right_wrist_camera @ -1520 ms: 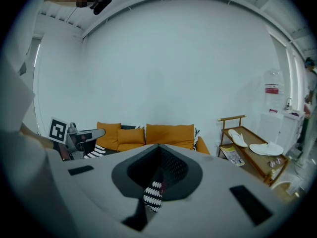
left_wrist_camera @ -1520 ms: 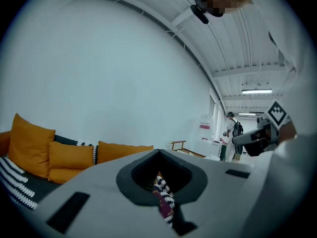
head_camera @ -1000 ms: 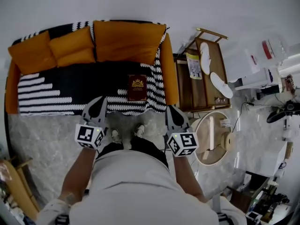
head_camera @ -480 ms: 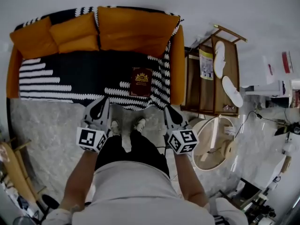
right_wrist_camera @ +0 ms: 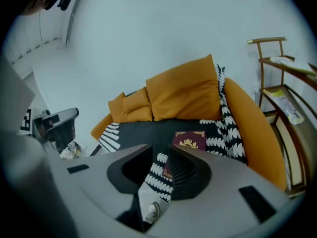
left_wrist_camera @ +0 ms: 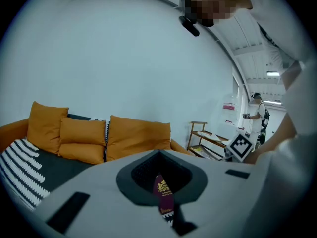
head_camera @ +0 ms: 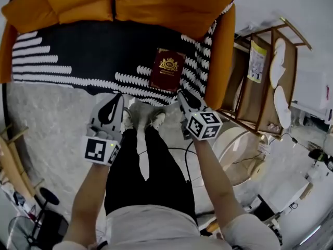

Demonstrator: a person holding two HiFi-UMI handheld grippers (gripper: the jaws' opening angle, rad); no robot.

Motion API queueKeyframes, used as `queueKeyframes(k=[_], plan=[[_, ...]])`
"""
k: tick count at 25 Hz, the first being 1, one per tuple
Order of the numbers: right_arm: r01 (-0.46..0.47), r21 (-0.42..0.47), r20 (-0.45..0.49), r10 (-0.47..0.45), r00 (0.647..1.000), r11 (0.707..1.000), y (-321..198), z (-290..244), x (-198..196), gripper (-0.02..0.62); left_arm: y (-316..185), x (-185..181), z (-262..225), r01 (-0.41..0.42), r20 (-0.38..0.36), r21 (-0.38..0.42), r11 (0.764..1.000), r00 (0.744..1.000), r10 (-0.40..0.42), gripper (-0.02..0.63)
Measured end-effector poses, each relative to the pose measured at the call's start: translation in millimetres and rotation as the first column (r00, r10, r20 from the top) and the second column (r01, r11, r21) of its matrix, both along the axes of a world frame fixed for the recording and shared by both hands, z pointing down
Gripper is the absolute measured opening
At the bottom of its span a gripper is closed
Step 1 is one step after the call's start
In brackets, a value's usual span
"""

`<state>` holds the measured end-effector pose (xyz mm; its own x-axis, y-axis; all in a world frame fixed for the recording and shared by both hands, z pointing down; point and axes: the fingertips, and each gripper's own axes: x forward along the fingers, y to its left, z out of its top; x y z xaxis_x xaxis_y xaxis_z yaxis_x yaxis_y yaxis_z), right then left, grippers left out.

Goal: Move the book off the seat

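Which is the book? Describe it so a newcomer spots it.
Find the orange sofa with the black-and-white patterned cover. Near the seat's right end, by the front edge, the book lies flat: dark red with a gold crest, unlike the plain orange cushions behind it.

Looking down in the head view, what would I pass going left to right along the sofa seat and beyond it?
White-striped black seat cover → dark red book with gold crest → orange sofa armrest → wooden rack → white slippers.
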<state>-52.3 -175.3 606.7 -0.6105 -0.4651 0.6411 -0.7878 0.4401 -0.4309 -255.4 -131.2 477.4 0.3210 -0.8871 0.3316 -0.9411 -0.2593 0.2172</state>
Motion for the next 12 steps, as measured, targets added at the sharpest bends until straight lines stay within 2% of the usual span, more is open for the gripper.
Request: queueKeyframes(k=[6,12], plan=[[-0.022,-0.116,-0.034,0.018,0.999,0.993,-12,111,13,0.146,0,6,79,0.024,-0.023,-0.041,0.999,0.999,-0.025,0.017],[0.004,-0.221,-0.052,-0.016,0.998,0.975,-16,195,26,0.213,9,13,118,0.023,-0.047,-0.099,0.995,0.999,-0.028,0.017]])
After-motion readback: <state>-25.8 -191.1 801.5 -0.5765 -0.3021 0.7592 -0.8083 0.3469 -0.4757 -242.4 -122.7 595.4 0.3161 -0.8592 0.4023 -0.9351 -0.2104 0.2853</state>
